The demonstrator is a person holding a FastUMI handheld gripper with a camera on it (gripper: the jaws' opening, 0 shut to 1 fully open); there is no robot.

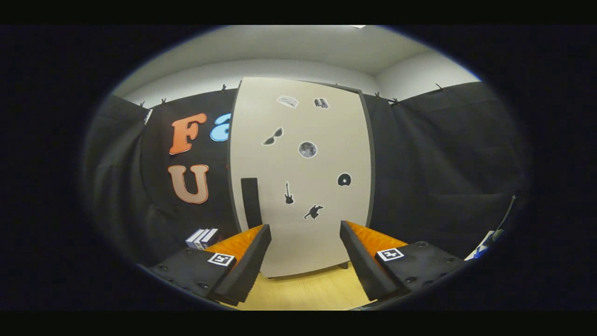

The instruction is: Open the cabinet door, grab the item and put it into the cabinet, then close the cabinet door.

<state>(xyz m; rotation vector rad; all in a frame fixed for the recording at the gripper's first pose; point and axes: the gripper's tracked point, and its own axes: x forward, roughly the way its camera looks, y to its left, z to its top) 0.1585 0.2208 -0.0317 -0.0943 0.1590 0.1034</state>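
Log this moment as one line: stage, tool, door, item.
stage: approach | tool: open, holding nothing | tall white sticker-covered cabinet door: closed, black handle ahead of fingers | small white-and-purple box: beside cabinet

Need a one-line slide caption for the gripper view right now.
Open gripper faces the closed, sticker-covered cabinet door, its dark handle just beyond the left finger.

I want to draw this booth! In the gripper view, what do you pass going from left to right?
Small box on the floor → dark handle on the cabinet door → guitar sticker → disc sticker → cable by the black cloth. The hand-held gripper is open, pointing at the door.
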